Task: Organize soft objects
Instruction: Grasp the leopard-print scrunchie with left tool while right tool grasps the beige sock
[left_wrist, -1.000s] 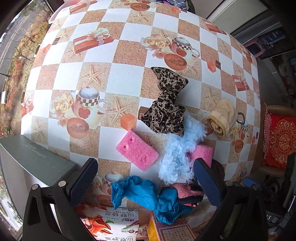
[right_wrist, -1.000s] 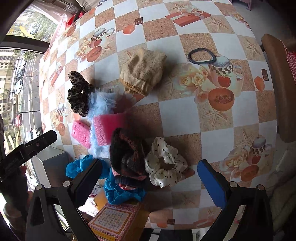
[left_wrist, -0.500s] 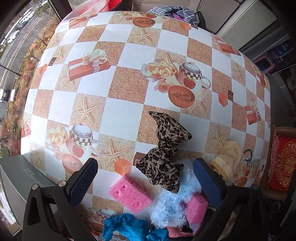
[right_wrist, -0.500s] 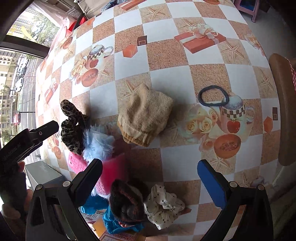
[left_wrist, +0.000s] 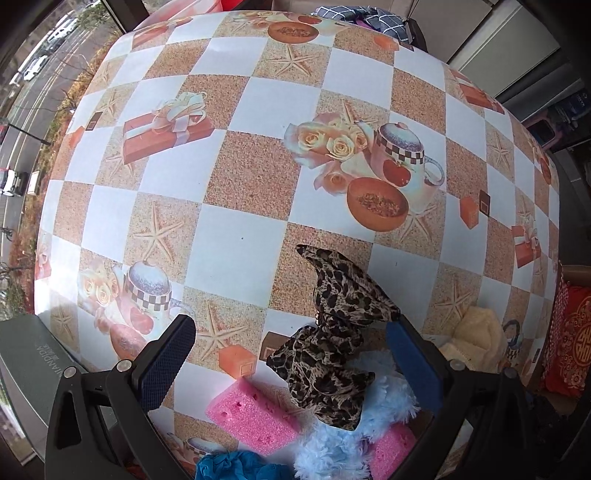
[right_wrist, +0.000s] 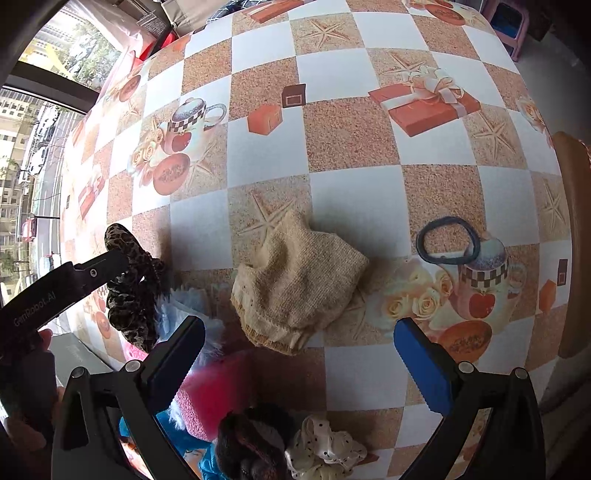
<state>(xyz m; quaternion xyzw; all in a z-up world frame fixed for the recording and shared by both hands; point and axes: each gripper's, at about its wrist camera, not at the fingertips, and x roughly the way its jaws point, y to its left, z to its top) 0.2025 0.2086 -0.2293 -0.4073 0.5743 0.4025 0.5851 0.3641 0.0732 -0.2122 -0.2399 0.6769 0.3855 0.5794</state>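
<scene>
Both grippers, left (left_wrist: 291, 360) and right (right_wrist: 299, 354), hang spread and empty over the checkered table (left_wrist: 243, 177), where a crumpled leopard-print scrunchie (left_wrist: 332, 350) lies against pale-blue fluff (left_wrist: 347, 443) and pink sponges (left_wrist: 251, 417), a beige knit pouch (right_wrist: 295, 284) just beside.

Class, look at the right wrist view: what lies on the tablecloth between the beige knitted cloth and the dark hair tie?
Nothing: between the beige knitted cloth and the dark hair tie only printed tablecloth shows, in the right wrist view.

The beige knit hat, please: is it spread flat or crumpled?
Crumpled: the beige knit hat lies bunched in uneven folds on the table.
</scene>
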